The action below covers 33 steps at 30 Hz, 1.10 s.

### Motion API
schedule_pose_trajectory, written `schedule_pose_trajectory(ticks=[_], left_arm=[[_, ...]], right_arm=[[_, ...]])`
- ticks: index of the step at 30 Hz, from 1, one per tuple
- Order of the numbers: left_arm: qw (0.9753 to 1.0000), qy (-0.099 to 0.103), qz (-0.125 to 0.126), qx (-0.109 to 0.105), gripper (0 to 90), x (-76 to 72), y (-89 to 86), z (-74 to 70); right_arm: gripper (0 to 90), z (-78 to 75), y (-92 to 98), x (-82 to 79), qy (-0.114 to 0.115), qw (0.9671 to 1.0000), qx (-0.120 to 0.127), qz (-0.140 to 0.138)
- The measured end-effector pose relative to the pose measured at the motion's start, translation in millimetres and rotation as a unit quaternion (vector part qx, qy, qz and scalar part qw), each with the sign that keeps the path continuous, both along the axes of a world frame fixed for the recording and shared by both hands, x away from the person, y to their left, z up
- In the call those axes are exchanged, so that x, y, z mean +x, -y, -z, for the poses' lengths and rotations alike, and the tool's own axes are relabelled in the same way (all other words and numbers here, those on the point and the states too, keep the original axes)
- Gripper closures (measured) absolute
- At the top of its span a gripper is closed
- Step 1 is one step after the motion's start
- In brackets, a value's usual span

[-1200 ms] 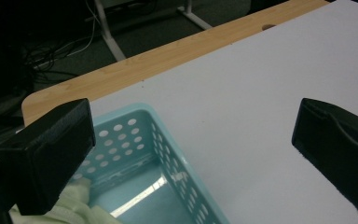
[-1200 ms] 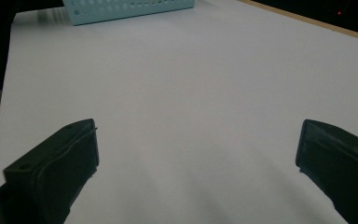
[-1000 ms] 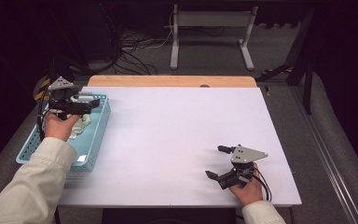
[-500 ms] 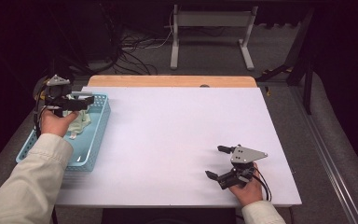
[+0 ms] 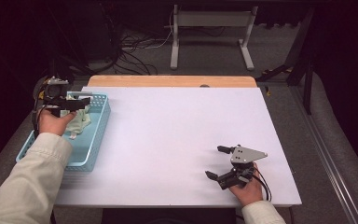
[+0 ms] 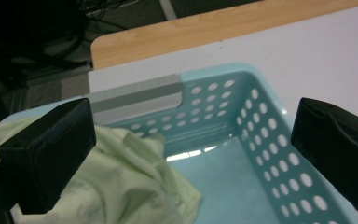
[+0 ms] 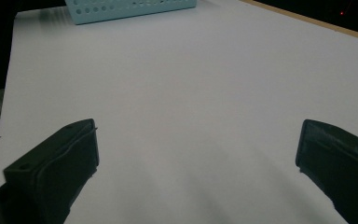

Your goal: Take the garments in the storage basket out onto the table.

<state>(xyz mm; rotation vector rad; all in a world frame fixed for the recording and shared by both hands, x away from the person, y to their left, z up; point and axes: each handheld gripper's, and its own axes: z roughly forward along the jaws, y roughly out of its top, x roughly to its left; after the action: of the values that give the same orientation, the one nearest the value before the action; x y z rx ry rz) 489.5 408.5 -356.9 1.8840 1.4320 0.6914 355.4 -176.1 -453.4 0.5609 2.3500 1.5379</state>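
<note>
- Cloth (image 6: 121, 186), pale green, lay bunched in the basket (image 5: 95, 135) at the tabletop's (image 5: 177, 130) left edge.
- Hung just below the left tool (image 6: 186, 144), jaws spread, empty.
- Right tool (image 5: 219, 163) sat far off, likewise spread.

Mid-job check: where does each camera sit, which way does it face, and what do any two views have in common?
High view: above the person's side, facing forward and down on the white table; both sleeves, left gripper, right gripper.
Left gripper view: rides the left gripper, looking between its open jaws into the perforated light-blue plastic basket with the crumpled pale-green cloth.
Right gripper view: rides the right gripper, open jaws low over the bare table, facing the basket.
Shared: basket and table appear in all three.
</note>
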Motion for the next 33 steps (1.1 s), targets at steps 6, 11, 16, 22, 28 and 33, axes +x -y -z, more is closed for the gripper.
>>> schedule_pose_trajectory(ticks=[6, 11, 16, 22, 28, 33], left_arm=[[0.9993, -0.033, -0.016, 0.013, 1.3, 4.9, -1.6, 7.4], [0.9976, -0.06, -0.03, 0.016, 1.5, 8.9, -6.9, 14.0], [0.9959, -0.079, -0.039, 0.022, 2.6, 8.0, -12.6, 20.8], [0.9933, -0.104, -0.046, 0.018, 4.7, 8.8, -19.2, 27.2], [0.9902, -0.131, -0.045, 0.019, 5.4, 11.3, -18.5, 33.2], [0.9878, -0.145, -0.051, 0.021, 6.5, 12.9, -19.6, 38.0]], right_arm=[[0.0, 0.0, 0.0, 0.0, -0.001, 1.0, 0.0, -0.002], [0.0, 0.0, -0.1, -0.1, -0.001, 1.0, 0.0, -0.004], [0.0, -0.2, 0.2, -0.3, -0.002, 1.0, 0.002, -0.007], [0.0, 0.0, -0.1, -0.2, -0.002, 1.0, 0.002, -0.008], [0.0, 0.0, -0.2, -0.1, -0.003, 0.9999, 0.002, -0.01], [0.0, 0.1, -0.4, -0.3, -0.003, 0.9999, 0.002, -0.012]])
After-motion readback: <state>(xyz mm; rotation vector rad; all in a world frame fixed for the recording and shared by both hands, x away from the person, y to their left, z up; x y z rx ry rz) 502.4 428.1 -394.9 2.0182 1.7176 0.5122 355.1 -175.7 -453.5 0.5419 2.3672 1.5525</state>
